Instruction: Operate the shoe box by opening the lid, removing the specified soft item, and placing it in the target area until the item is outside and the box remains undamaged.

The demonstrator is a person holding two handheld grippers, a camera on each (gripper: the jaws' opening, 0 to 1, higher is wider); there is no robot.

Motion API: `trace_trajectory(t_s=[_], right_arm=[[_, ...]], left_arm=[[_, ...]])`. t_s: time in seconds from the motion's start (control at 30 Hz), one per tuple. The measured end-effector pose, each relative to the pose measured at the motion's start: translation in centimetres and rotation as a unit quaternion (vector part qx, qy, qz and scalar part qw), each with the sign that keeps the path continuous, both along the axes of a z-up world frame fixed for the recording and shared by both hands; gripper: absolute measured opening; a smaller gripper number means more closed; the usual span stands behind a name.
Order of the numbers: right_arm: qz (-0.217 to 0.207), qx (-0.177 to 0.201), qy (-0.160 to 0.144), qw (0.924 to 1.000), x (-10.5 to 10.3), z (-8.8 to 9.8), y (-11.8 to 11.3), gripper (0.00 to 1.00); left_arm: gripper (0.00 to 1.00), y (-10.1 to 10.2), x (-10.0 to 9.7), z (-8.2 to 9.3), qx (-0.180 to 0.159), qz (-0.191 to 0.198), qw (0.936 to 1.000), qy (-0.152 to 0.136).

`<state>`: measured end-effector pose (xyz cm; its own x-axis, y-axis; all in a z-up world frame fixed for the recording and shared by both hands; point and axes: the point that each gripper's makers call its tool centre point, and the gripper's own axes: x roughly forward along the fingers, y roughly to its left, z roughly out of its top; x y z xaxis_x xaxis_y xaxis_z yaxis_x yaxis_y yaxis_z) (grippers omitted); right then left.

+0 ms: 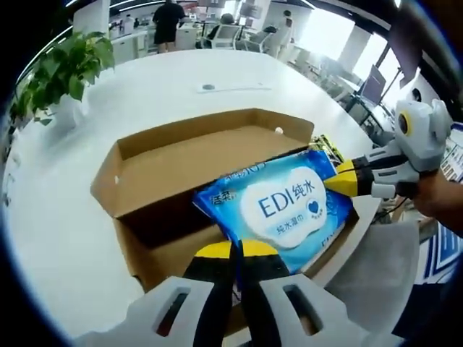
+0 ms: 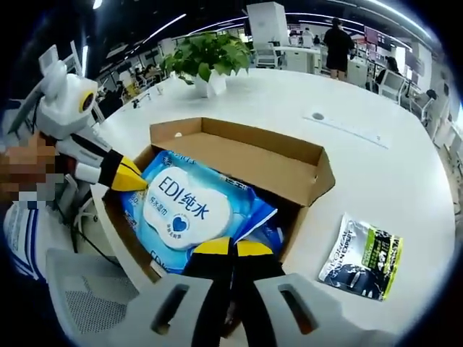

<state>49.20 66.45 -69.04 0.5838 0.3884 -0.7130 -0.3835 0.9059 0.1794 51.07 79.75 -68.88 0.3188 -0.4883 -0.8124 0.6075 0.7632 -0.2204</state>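
Shoe box (image 1: 181,181) lid seen opened; blue wipes pack (image 1: 282,202) pinched at opp. edges by left gripper (image 1: 237,254) & right gripper (image 2: 233,249), partly lifted, not yet placed outside.

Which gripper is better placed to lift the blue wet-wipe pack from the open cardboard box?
Probably right. The left gripper and right gripper both look shut on the blue wet-wipe pack, but bare white table lies beside the brown cardboard box on the right.

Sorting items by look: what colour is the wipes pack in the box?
Blue with a white label, the wipes pack shows best in the right gripper view.
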Motion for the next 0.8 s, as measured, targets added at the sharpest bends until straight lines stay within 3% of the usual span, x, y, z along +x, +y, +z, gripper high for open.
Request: trace_trajectory(t_s=[0.47, 0.8], right_arm=[[-0.025, -0.009, -0.016, 0.9995, -0.6, 2.0, -3.3, 0.00], [-0.053, -0.013, -0.018, 0.9983, -1.4, 2.4, -6.9, 0.00]], left_arm=[[0.00, -3.3, -0.6, 1.9, -0.017, -0.026, 0.9994, -0.011], [0.00, -7.2, -0.9, 2.6, -0.024, -0.053, 0.9982, -0.015]])
